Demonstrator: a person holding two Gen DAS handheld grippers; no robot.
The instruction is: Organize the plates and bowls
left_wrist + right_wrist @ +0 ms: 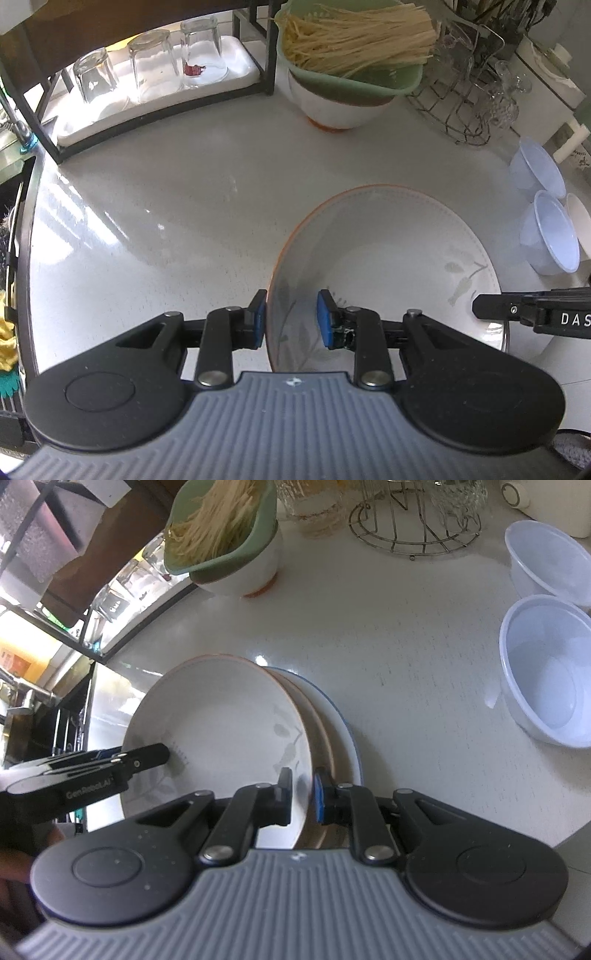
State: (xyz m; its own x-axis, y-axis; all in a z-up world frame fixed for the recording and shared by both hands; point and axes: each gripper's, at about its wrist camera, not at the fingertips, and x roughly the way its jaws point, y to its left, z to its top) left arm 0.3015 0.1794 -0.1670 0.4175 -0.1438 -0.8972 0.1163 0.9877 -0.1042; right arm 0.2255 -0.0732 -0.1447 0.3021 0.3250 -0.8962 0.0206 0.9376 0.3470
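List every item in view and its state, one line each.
Leaf-patterned plate: topmost of stack, tilted, rim between both grippers' jaws.
Blue-rimmed plate: bottom of stack, flat.
Left gripper: open around rim.
Right gripper: shut on rim.
Glasses: upside down on tray.
Plastic bowls: upright, empty.

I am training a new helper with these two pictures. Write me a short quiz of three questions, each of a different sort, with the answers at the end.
1. True or false: the green bowl holds dry noodles.
2. How many glasses stand upside down on the white tray? A) two B) three C) five
3. Fill in: the right gripper has its fingers closed on the rim of the top ____ of the stack.

Key: 1 true. 2 B. 3 plate.
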